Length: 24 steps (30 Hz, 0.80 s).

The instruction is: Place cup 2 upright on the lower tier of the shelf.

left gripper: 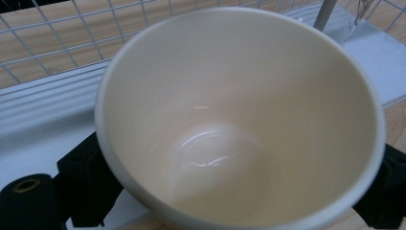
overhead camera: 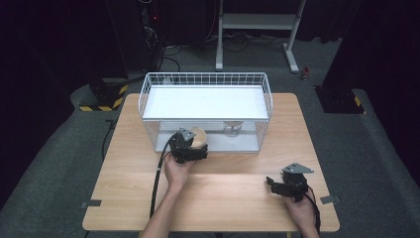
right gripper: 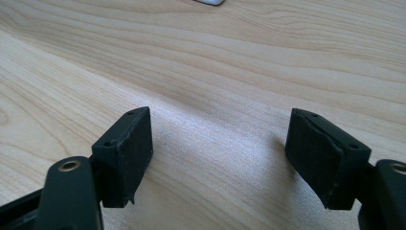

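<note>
1. High view: left gripper (overhead camera: 195,148) clamps a cream ceramic cup (overhead camera: 198,136) at the white wire basket (overhead camera: 148,94) front; right gripper (overhead camera: 278,184) rests on the wooden table (overhead camera: 237,188).
2. Left gripper view: jaws flank the cup (left gripper: 239,120); no writing legible.
3. Right gripper view: jaws spread apart, holding nothing.

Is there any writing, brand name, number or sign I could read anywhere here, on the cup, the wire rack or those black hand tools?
None can be read.
The cream cup held in the left gripper is plain inside, with no print on what shows of it.
The white wire rack and the wooden table carry no label.
The right gripper, jaws apart over the table, bears no marking.
The yellow and black hazard stripes on the floor are a pattern, not text.
</note>
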Each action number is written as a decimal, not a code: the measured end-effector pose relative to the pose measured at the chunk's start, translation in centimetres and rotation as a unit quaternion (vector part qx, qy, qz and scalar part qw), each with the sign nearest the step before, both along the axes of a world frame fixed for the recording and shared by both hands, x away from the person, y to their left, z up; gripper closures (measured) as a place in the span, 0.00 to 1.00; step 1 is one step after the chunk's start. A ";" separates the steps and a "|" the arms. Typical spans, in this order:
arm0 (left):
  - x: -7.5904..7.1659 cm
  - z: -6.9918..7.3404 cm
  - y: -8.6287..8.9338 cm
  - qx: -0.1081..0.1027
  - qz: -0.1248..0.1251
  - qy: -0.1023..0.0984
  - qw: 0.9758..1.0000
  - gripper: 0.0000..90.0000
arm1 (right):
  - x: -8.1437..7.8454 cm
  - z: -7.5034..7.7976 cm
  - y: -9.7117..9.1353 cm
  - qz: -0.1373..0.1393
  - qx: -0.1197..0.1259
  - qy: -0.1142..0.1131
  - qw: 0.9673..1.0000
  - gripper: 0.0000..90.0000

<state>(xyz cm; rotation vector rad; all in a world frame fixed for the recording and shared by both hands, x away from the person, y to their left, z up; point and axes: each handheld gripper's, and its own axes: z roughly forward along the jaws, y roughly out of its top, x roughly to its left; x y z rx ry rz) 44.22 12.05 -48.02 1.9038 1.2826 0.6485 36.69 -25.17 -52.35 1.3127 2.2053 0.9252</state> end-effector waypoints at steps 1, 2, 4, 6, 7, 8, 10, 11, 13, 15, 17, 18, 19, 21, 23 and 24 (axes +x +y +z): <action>0.0 0.0 0.0 0.000 -0.001 -0.001 1.000 0.10 | 0.0 0.0 0.0 0.000 0.000 0.000 1.000 0.27; 0.1 -0.1 0.0 -0.002 0.000 -0.003 1.000 0.10 | 0.0 0.0 0.0 0.000 0.000 0.000 1.000 0.27; 0.2 -0.2 0.0 -0.003 -0.001 -0.005 1.000 0.10 | 0.0 0.0 0.0 0.000 0.000 0.000 1.000 0.27; 0.2 -0.3 0.0 -0.003 -0.001 -0.007 1.000 0.10 | 0.0 0.0 0.0 0.000 0.000 0.000 1.000 0.27; 0.3 -0.3 0.0 -0.004 -0.001 -0.007 1.000 0.10 | 0.0 0.0 0.0 0.000 0.000 0.000 1.000 0.27; 0.4 -0.4 0.1 -0.005 -0.003 -0.007 1.000 0.10 | 0.0 0.0 0.0 0.000 0.000 0.000 1.000 0.27; 0.8 -0.6 0.2 -0.010 -0.005 -0.006 1.000 0.10 | 0.0 0.0 0.0 0.000 0.000 0.000 1.000 0.27; 0.9 -0.6 0.2 -0.009 -0.004 -0.006 1.000 0.10 | 0.0 0.0 0.0 0.000 0.000 0.000 1.000 0.27; 1.1 -0.7 0.1 -0.015 -0.002 -0.007 1.000 0.09 | 0.0 0.0 0.0 0.000 0.000 0.000 1.000 0.27; 1.2 -0.9 0.2 -0.016 -0.001 -0.013 1.000 0.09 | 0.0 0.0 0.0 0.000 0.000 0.000 1.000 0.27; 1.3 -0.9 0.2 -0.012 0.001 -0.017 1.000 0.09 | 0.0 0.0 0.0 0.000 0.000 0.000 1.000 0.27; 1.4 -1.0 0.2 -0.012 0.002 -0.018 1.000 0.09 | 0.0 0.0 0.0 0.000 0.000 0.000 1.000 0.27; 1.4 -1.0 0.2 -0.014 0.000 -0.017 1.000 0.09 | 0.0 0.0 0.0 0.000 0.000 0.000 1.000 0.27; 1.5 -1.1 0.2 -0.013 0.004 -0.020 1.000 0.09 | 0.0 0.0 0.0 0.000 0.000 0.000 1.000 0.27; 1.6 -1.1 0.2 -0.016 0.006 -0.021 1.000 0.09 | 0.0 0.0 0.0 0.000 0.000 0.000 1.000 0.27; 1.7 -1.2 0.1 -0.021 0.010 -0.023 0.999 0.09 | 0.0 0.0 0.0 0.000 0.000 0.000 1.000 0.27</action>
